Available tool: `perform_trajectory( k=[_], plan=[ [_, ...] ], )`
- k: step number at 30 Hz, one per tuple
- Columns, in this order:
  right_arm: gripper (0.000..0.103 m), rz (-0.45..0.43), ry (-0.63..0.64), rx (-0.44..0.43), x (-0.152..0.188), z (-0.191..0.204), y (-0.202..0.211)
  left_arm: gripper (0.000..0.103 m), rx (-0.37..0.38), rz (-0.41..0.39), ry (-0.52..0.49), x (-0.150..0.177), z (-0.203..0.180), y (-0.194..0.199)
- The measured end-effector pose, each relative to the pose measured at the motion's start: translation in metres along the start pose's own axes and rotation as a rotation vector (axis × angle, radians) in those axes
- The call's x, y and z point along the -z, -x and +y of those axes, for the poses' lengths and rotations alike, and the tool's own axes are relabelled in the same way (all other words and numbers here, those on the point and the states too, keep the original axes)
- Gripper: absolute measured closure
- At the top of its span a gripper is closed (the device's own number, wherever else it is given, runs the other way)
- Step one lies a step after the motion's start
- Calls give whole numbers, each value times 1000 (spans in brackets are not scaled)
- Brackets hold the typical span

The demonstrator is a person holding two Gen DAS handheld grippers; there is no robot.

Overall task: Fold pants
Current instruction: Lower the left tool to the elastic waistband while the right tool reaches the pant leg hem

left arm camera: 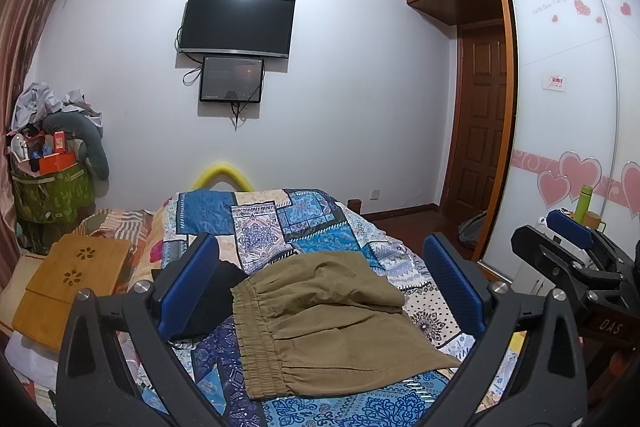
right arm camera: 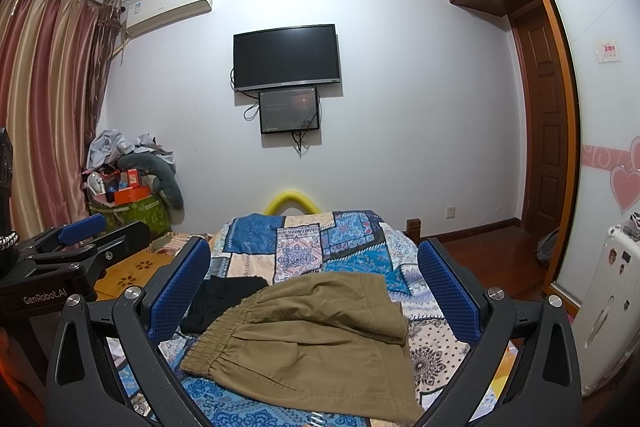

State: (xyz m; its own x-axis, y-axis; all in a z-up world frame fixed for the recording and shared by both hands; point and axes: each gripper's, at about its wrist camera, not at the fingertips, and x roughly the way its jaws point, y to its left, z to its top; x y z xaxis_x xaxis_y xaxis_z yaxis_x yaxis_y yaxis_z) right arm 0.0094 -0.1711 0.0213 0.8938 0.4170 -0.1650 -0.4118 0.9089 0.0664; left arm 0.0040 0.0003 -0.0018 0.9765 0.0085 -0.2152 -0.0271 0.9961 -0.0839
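Neatly folded khaki pants (left arm camera: 320,323) lie on patchwork quilt (left arm camera: 312,223).

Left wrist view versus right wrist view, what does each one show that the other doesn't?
Only the left wrist view shows the green bottle and the right gripper. Only the right wrist view shows the white suitcase and the left gripper. Both show the tan pants on the quilt, black cloth beside them, and the TV.

Bed (left arm camera: 320,223) covered with a blue patchwork quilt (right arm camera: 304,243). On it: folded tan pants (left arm camera: 328,323), a black garment (left arm camera: 216,291) touching their left edge, wooden tray (left arm camera: 68,283) farther left.
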Motion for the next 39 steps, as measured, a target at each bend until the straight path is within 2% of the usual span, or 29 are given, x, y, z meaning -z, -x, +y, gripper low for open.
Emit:
perform_trajectory(
  k=[10,16,23,26,30,33,39],
  plan=[
    [0,22,-10,8,3,-1,-11,0,8,33,-2,4,4,-23],
    [0,85,-29,29,9,-20,-43,0,20,123,-1,10,11,-75],
    [0,191,-42,77,28,-48,-86,0,6,306,-10,30,30,-163],
    [0,248,-42,91,36,-60,-102,0,2,412,2,45,45,-203],
    [0,348,-46,105,51,-80,-126,0,-34,595,9,75,69,-259],
    [0,430,-48,111,66,-97,-144,0,-75,688,3,98,85,-289],
    [0,593,-44,116,101,-123,-181,0,-94,866,23,137,114,-325]
  ],
)
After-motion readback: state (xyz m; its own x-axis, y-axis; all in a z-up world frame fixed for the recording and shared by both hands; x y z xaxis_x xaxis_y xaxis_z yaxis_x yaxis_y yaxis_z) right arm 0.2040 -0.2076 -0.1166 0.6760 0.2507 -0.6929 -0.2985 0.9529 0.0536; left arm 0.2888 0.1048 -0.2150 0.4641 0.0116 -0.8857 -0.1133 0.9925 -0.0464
